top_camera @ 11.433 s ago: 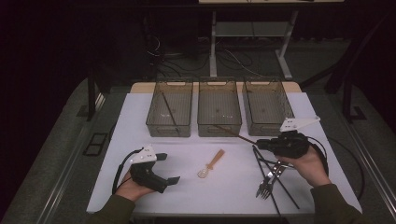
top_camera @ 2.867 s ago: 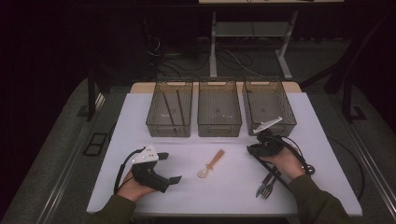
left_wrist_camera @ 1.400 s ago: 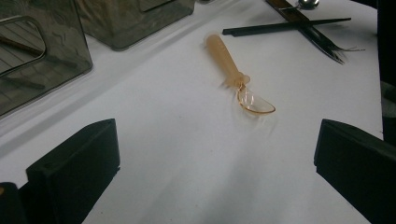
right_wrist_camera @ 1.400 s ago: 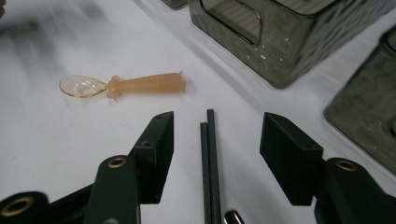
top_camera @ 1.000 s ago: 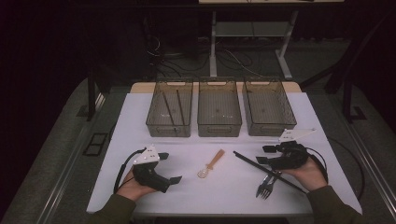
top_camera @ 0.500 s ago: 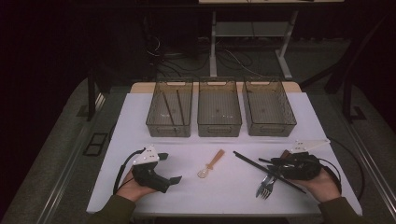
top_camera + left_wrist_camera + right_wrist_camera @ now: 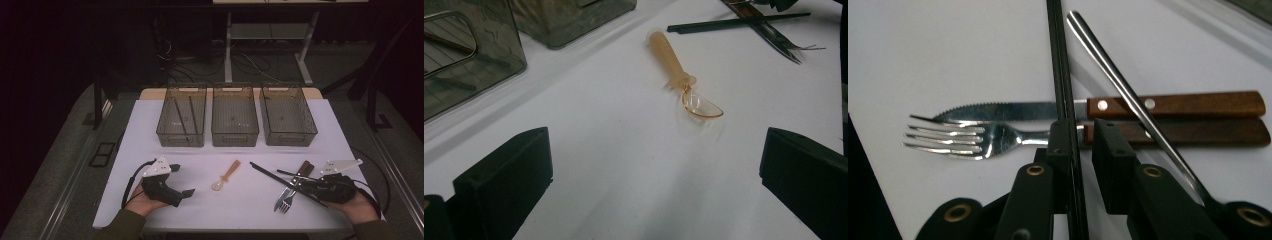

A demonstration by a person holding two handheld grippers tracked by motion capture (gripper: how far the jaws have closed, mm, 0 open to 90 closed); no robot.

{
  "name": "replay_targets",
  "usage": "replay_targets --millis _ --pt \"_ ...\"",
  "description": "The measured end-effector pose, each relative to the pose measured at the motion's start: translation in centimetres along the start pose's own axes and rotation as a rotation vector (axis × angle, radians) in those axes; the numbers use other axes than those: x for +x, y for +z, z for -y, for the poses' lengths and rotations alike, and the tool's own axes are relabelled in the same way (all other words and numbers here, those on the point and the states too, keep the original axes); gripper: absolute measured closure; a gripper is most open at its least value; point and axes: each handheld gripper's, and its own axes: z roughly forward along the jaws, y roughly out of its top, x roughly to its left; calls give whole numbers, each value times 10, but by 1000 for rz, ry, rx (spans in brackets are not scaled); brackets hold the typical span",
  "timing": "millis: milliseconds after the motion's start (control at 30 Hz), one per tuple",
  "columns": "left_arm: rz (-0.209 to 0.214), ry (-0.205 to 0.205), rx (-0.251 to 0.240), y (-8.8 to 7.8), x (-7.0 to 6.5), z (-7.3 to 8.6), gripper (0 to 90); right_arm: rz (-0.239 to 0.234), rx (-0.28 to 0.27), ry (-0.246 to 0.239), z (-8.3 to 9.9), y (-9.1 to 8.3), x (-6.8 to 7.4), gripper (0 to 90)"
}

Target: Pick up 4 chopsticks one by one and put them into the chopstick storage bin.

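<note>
Black chopstick (image 7: pixel 1064 75) lay lengthwise between the right gripper's (image 7: pixel 1080 137) jaws, running straight up mid-frame and on over the knife (image 7: pixel 1168 106) and fork (image 7: pixel 963 136). Jaws narrow, just been closing around it, one pad against it, the other a sliver off. In the high view, lay lower right on the bench (image 7: pixel 150 130). Left gripper (image 7: pixel 180 185) rested lower left, jaws wide and empty, far from it.

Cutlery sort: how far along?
Done: two dark sticks lie in the left bin. In hand: right gripper has just been closing around a black chopstick. Left: fork, knife, a silver stick and the amber spoon. Left gripper open, idle.
</note>
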Motion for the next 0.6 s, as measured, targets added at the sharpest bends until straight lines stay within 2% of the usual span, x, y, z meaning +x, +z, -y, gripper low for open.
replay_targets --millis 600 --pt "0 1 1 0 0 0 0 -6 24 0 2 3 -3 783"
